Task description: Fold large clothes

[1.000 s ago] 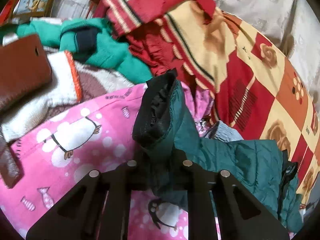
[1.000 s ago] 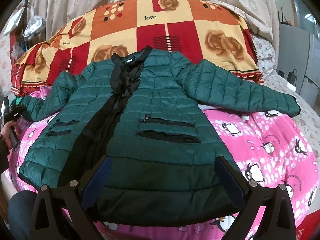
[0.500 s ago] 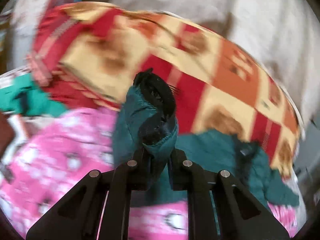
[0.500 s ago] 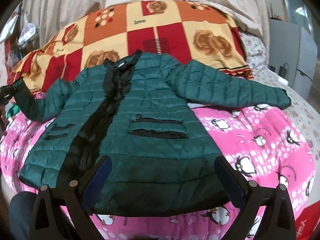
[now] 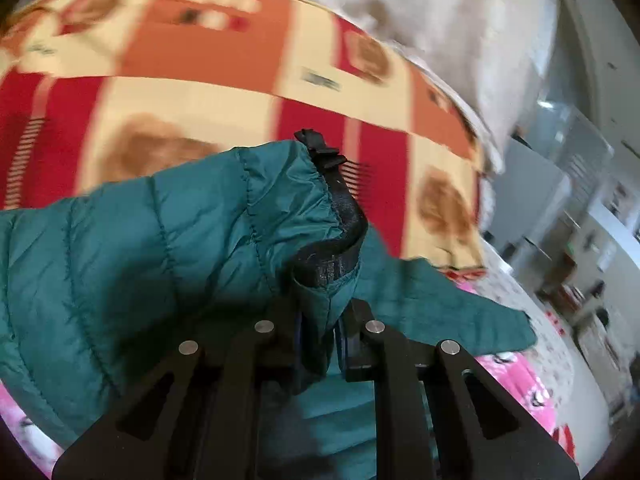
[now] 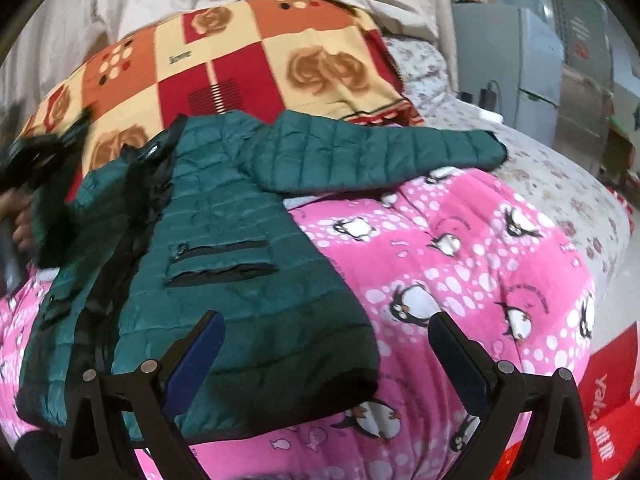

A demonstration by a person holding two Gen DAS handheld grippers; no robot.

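Your left gripper (image 5: 320,344): matte black linkage arms are showing triangular cut-outs, four round silver pivot screws are sitting across the top of them, and a strip of blue padding is lining the inner faces of the jaws.

Your right gripper (image 6: 326,352): the same black frame is carrying four silver screws, two on each side, and its long flat fingers (image 6: 456,352) are wearing dark blue pads.

Your left hand (image 6: 20,220): it is appearing blurred at the edge of the right wrist view; whether you are wearing a sleeve there cannot be told.
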